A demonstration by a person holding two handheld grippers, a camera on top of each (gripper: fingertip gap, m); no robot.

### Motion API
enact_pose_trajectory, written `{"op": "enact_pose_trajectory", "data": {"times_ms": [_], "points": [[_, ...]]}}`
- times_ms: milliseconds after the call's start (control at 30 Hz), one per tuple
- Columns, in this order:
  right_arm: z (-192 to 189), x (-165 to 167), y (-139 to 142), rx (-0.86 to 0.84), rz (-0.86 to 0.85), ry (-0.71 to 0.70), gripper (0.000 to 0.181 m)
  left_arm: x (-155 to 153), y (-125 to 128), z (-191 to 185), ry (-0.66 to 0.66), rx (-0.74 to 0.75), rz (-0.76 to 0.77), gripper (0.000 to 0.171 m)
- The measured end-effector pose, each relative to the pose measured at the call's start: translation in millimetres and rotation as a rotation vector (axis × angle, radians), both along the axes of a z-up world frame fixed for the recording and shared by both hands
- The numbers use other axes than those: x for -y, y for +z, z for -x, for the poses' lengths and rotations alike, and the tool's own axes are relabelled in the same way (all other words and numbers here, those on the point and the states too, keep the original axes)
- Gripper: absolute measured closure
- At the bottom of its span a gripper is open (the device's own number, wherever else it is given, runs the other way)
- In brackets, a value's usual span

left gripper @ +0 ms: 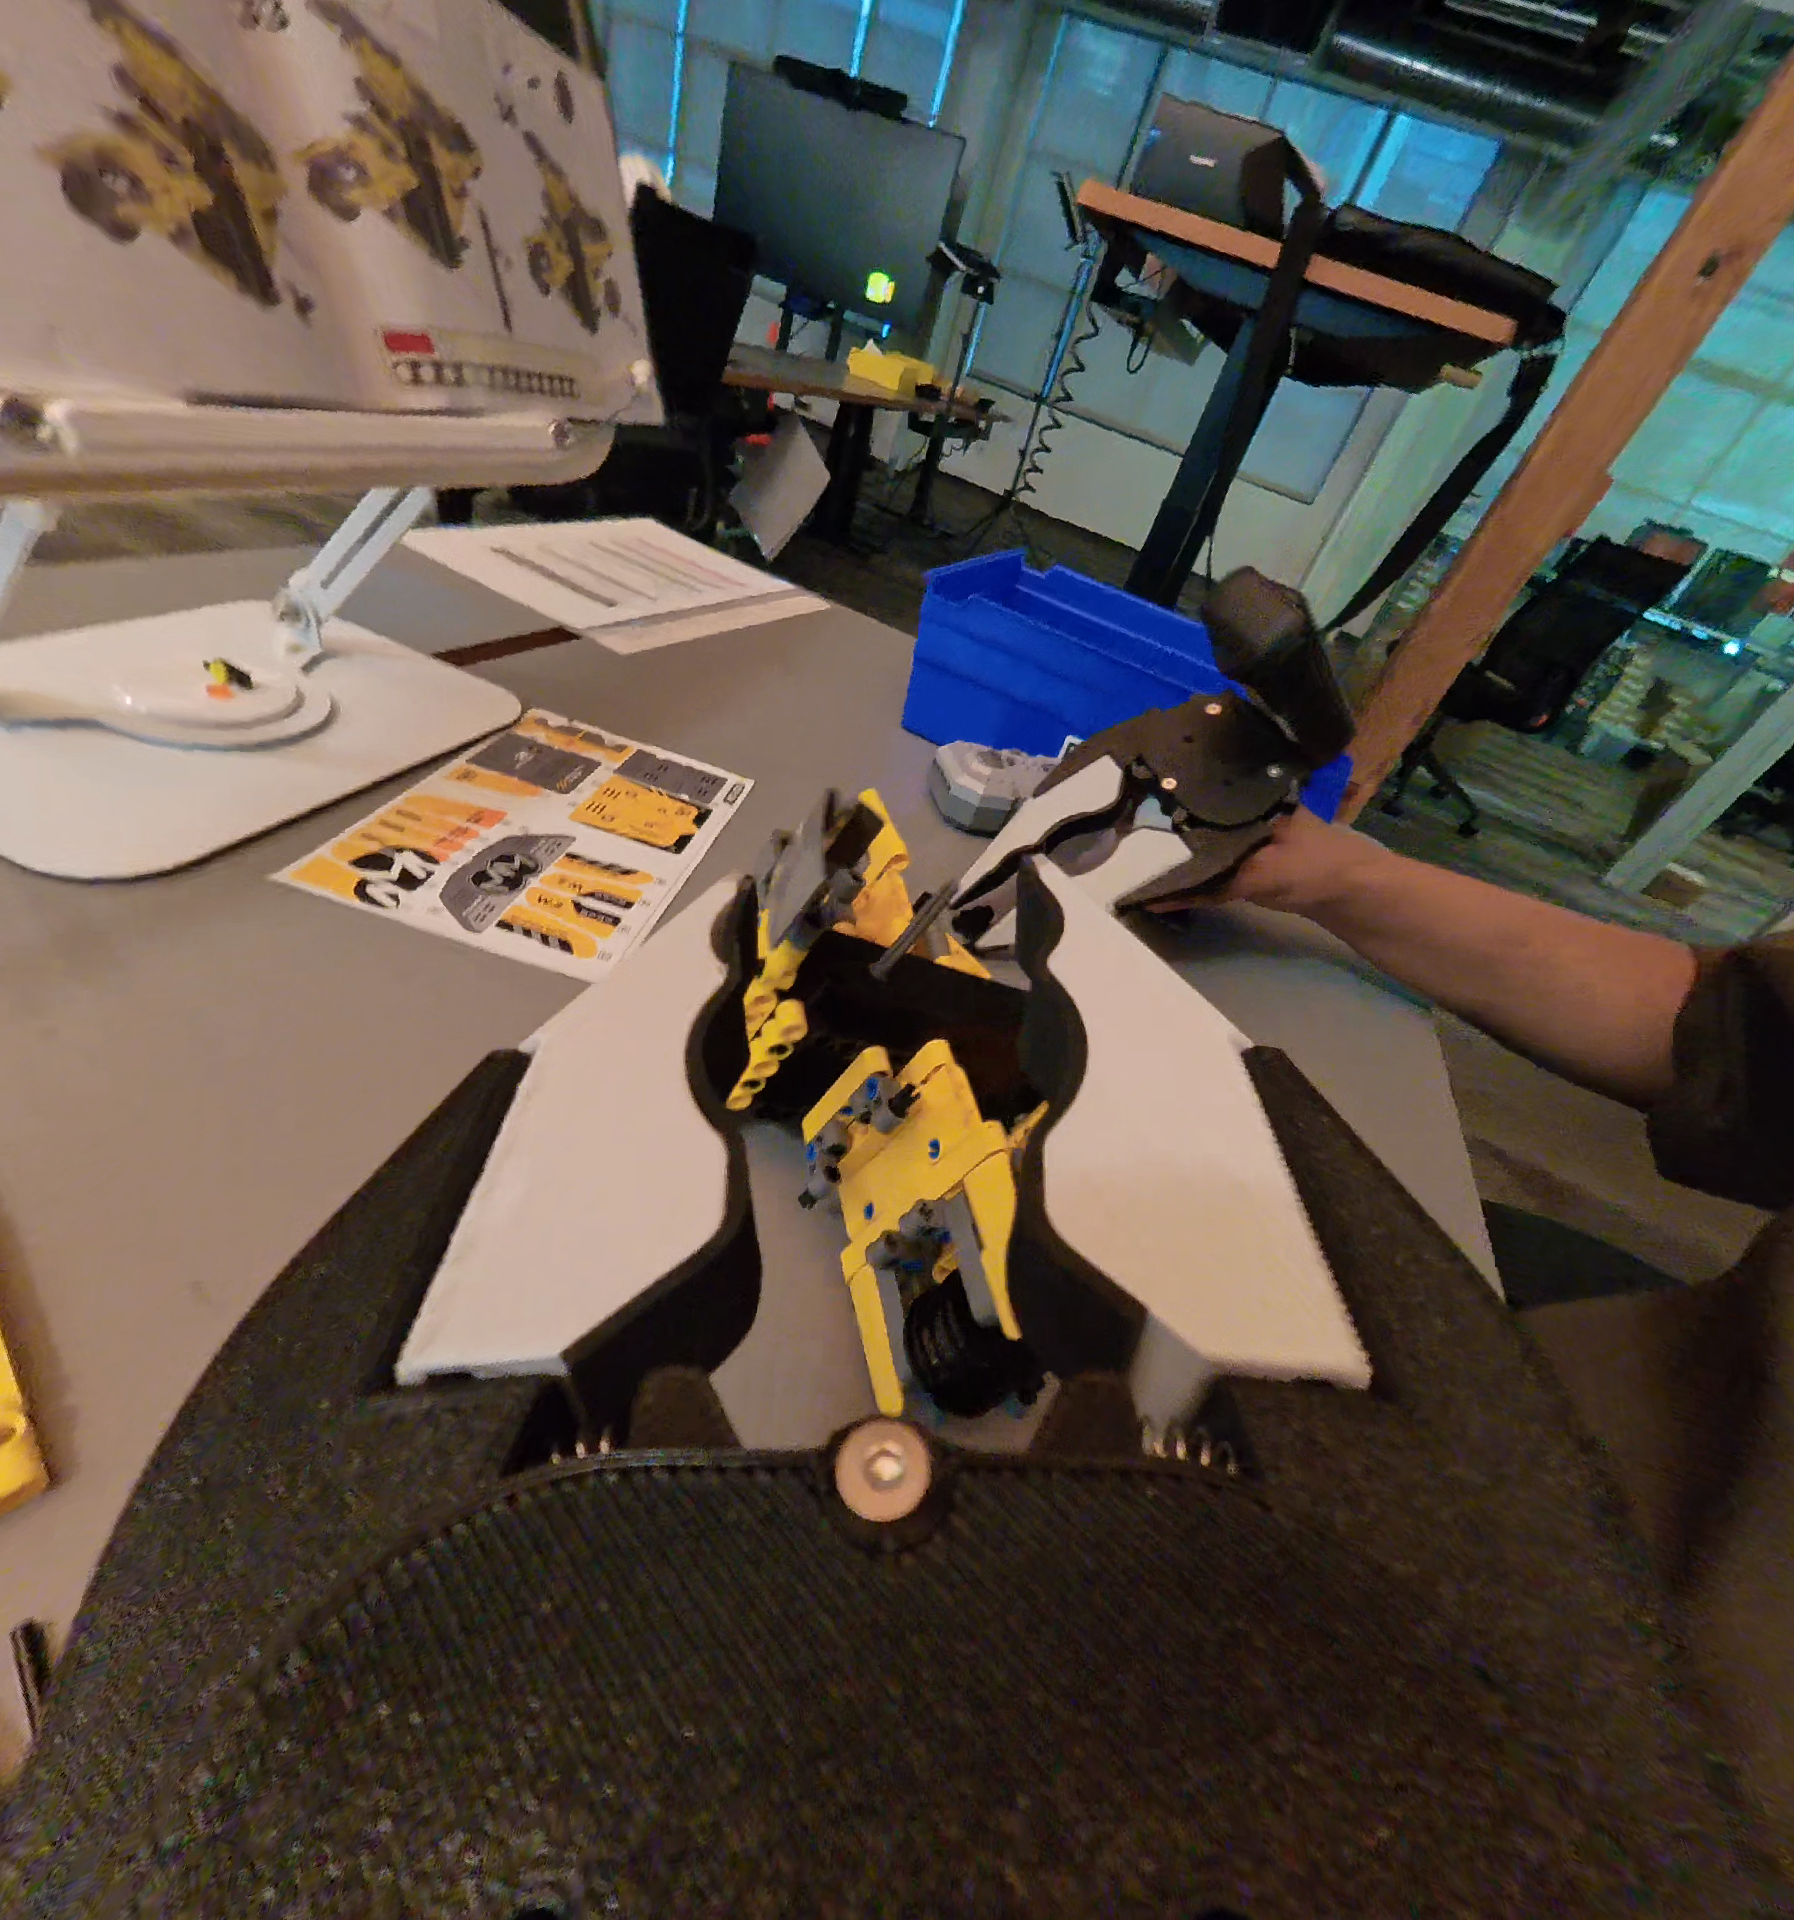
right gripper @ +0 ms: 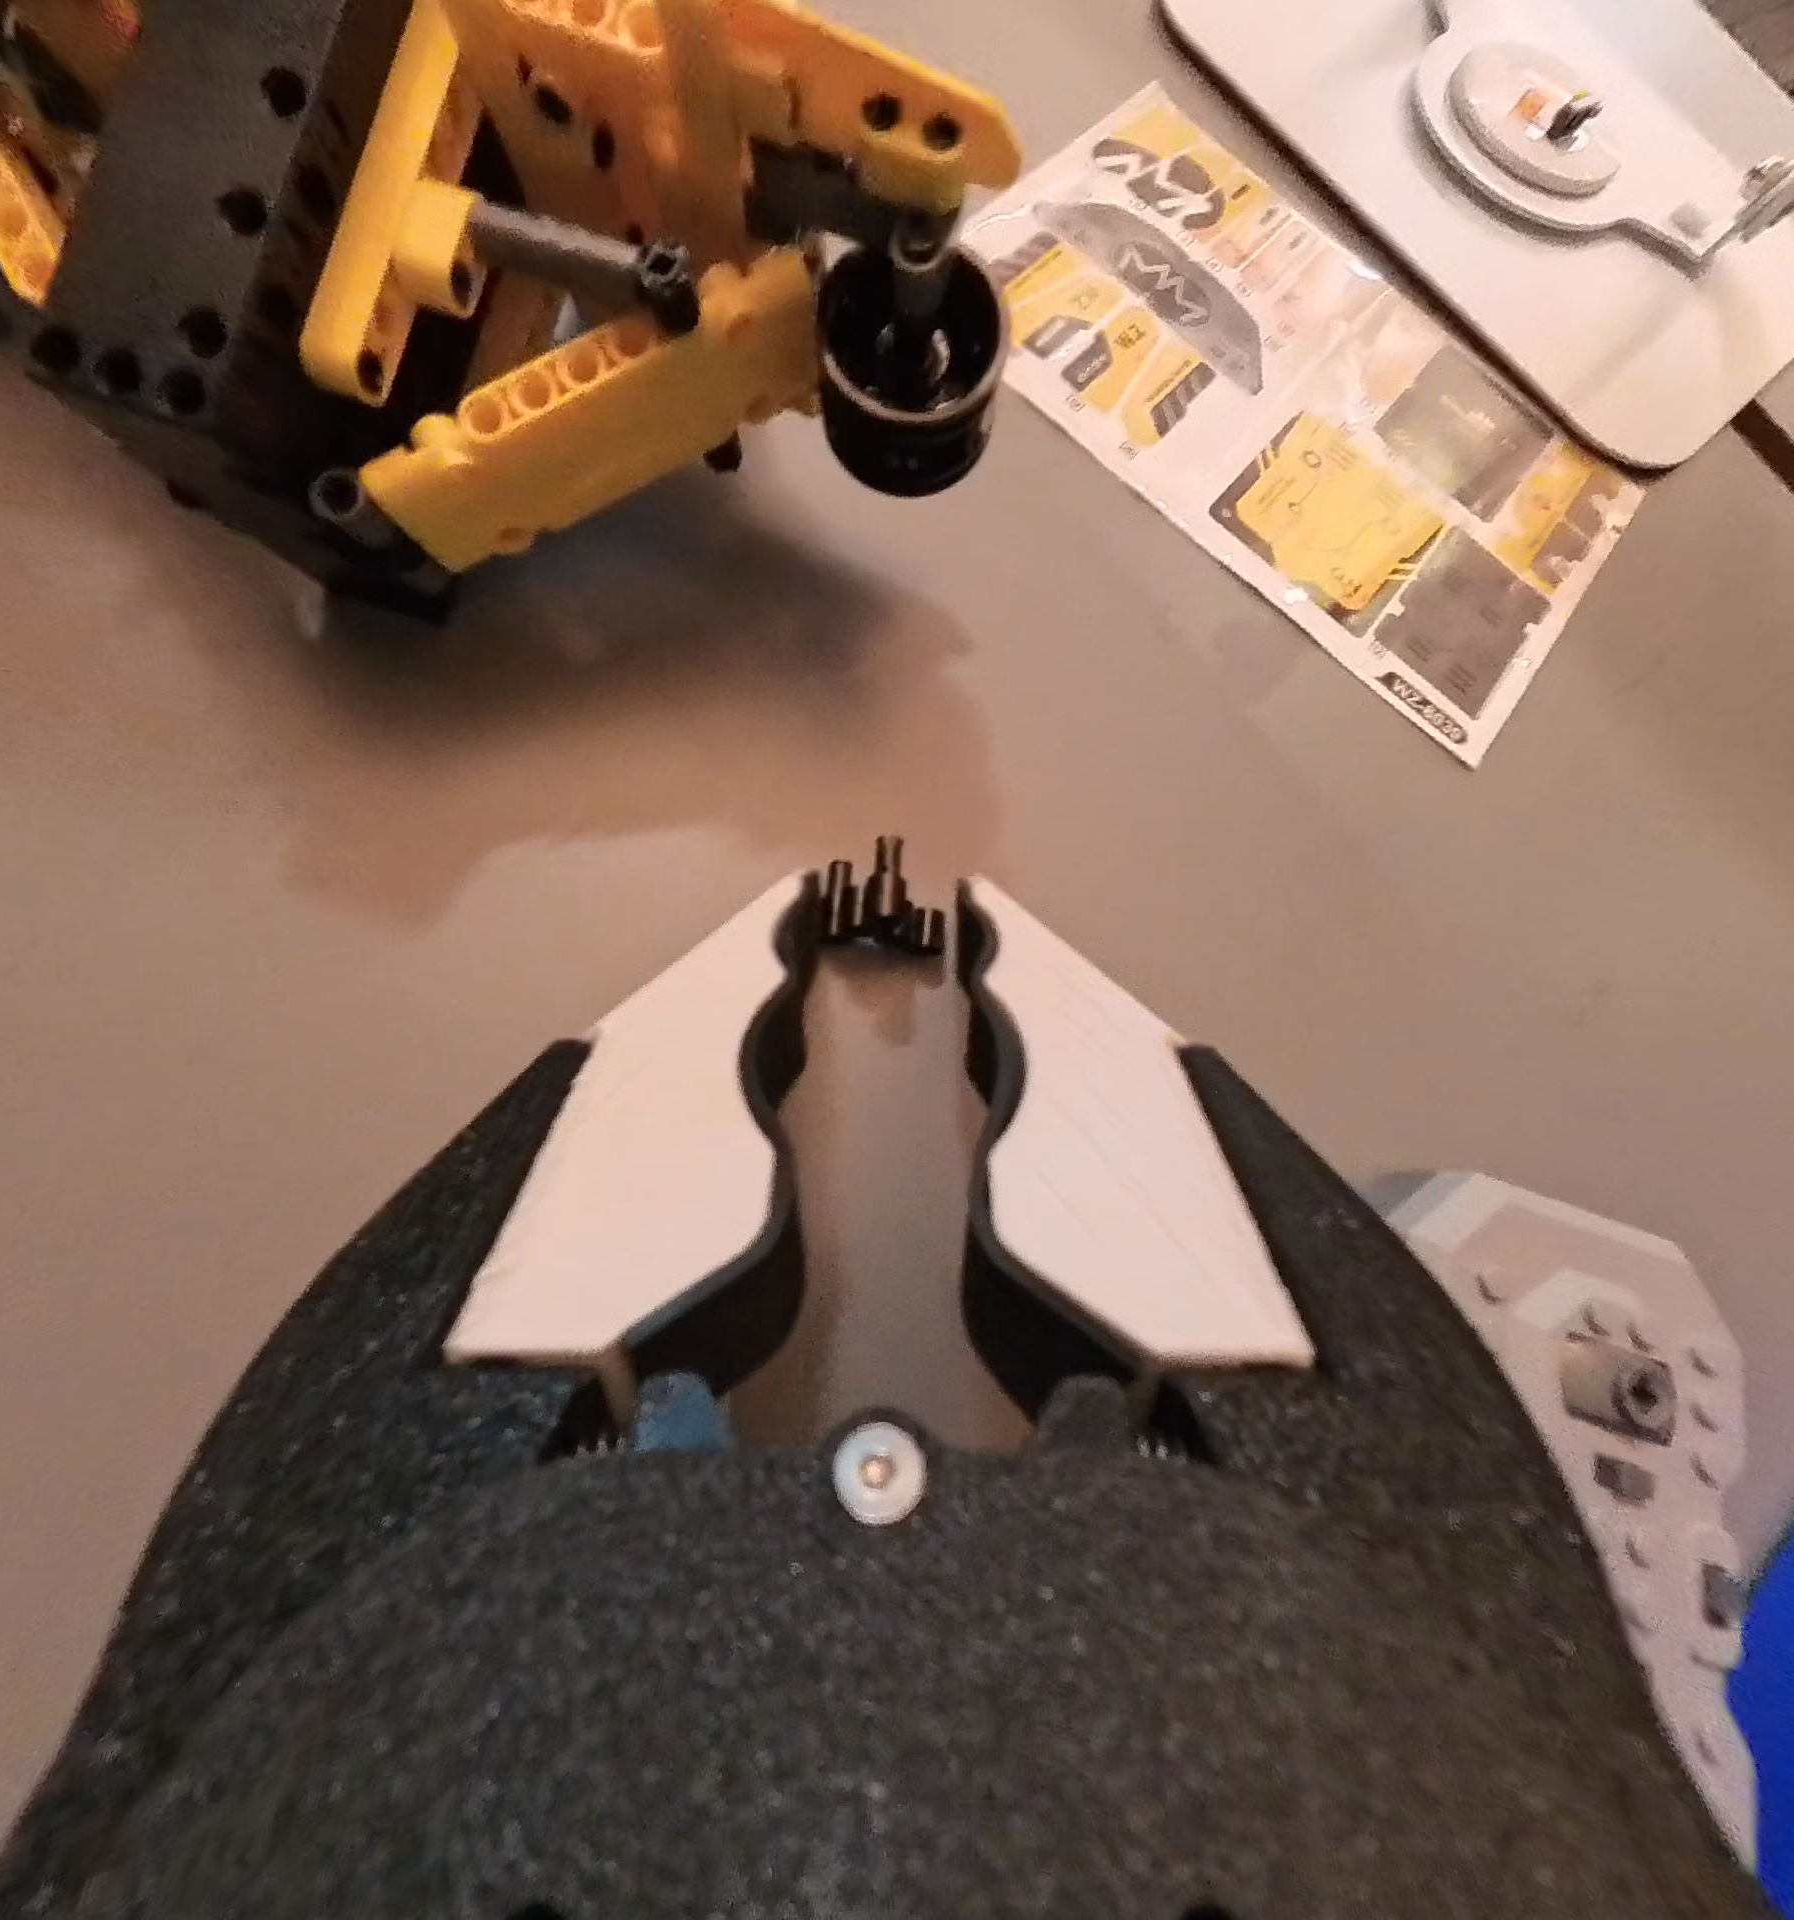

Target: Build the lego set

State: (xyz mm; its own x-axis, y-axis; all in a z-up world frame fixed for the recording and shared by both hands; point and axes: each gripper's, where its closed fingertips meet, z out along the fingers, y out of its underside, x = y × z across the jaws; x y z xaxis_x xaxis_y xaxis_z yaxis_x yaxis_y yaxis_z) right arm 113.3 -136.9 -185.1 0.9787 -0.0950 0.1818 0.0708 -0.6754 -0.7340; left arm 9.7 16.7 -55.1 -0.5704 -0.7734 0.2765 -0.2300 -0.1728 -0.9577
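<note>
Grey table [left gripper: 197, 1039] carries a white book stand [left gripper: 218, 727] with an open instruction booklet [left gripper: 249, 187], plus a blue bin [left gripper: 1038, 655] and a sticker sheet [left gripper: 519, 831]. Left hand-held gripper [left gripper: 877, 971] is clamped on a yellow-and-black building-brick model [left gripper: 893, 1122], lifted off the table. Right hand-held gripper [right gripper: 880, 914] pinches a small black axle piece [right gripper: 880, 906] at its tips, just beside the model's top end.
</note>
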Motion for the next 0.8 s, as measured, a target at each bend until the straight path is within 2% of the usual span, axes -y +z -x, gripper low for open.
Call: {"op": "enact_pose_trajectory", "data": {"times_ms": [33, 133, 233, 333, 433, 533, 567, 667, 800], "points": [[0.7, -0.8, 0.9, -0.02, -0.008, 0.009, 0.169, 3.9, 3.9, 2.0, -0.011, 0.019, -0.015, 0.126], [11.0, -5.5, 13.7, -0.05, -0.062, 0.035, 0.17, 15.6, 16.1, 10.0, -0.041, 0.065, -0.032, 0.125], [47.3, -18.4, 56.5, 0.02, -0.19, 0.143, 0.17, 38.5, 25.7, 22.4, -0.111, 0.059, 0.012, 0.127], [100.6, -32.4, 107.5, 0.083, -0.348, 0.288, 0.17, 72.3, 17.6, 33.3, -0.208, -0.008, 0.04, 0.137], [131.1, -42.2, 141.1, -0.106, -0.471, 0.319, 0.17, 109.0, 17.6, 56.2, -0.387, -0.031, 0.124, 0.137], [148.6, -47.3, 155.6, -0.316, -0.549, 0.363, 0.17, 117.8, 23.4, 63.3, -0.417, -0.034, 0.202, 0.14], [151.8, -48.3, 158.5, -0.345, -0.572, 0.372, 0.169, 117.5, 23.9, 63.6, -0.417, -0.042, 0.215, 0.147], [160.2, -52.0, 157.7, -0.368, -0.579, 0.393, 0.169, 113.6, 24.7, 62.0, -0.398, -0.051, 0.239, 0.16], [162.3, -54.5, 156.3, -0.33, -0.568, 0.383, 0.169, 113.5, 26.4, 66.1, -0.429, -0.065, 0.267, 0.167]]}}
